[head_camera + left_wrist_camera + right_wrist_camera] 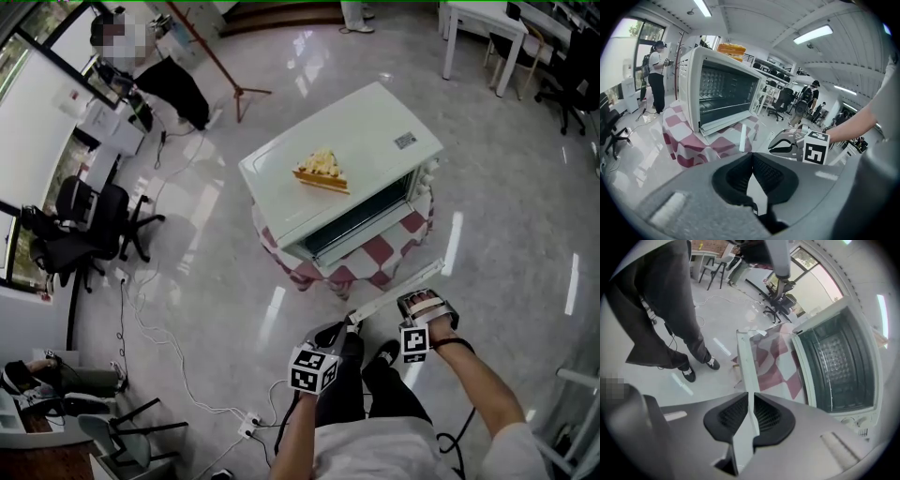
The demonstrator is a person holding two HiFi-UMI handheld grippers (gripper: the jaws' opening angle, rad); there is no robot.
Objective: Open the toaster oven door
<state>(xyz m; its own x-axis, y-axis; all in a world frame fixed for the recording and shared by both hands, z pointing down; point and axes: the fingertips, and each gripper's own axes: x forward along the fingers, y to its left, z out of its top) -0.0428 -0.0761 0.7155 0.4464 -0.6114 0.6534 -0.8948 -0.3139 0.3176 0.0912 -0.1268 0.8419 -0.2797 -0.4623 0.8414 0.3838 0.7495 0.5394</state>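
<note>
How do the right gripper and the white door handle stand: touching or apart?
Touching. The right gripper view shows the right gripper with both jaws pressed on the white door handle, no gap either side.

A pale, glossy floor carries a small table draped in a red-and-white checked cloth that hangs down its sides. Directly on the table sits a white toaster oven, covering nearly the whole top, its door let down past the table's near edge. On the floor well to the left of the table stand black office chairs. Beyond the table stands a tripod. Nearer than the table, to its left, a white cable trails to a power strip.
</note>
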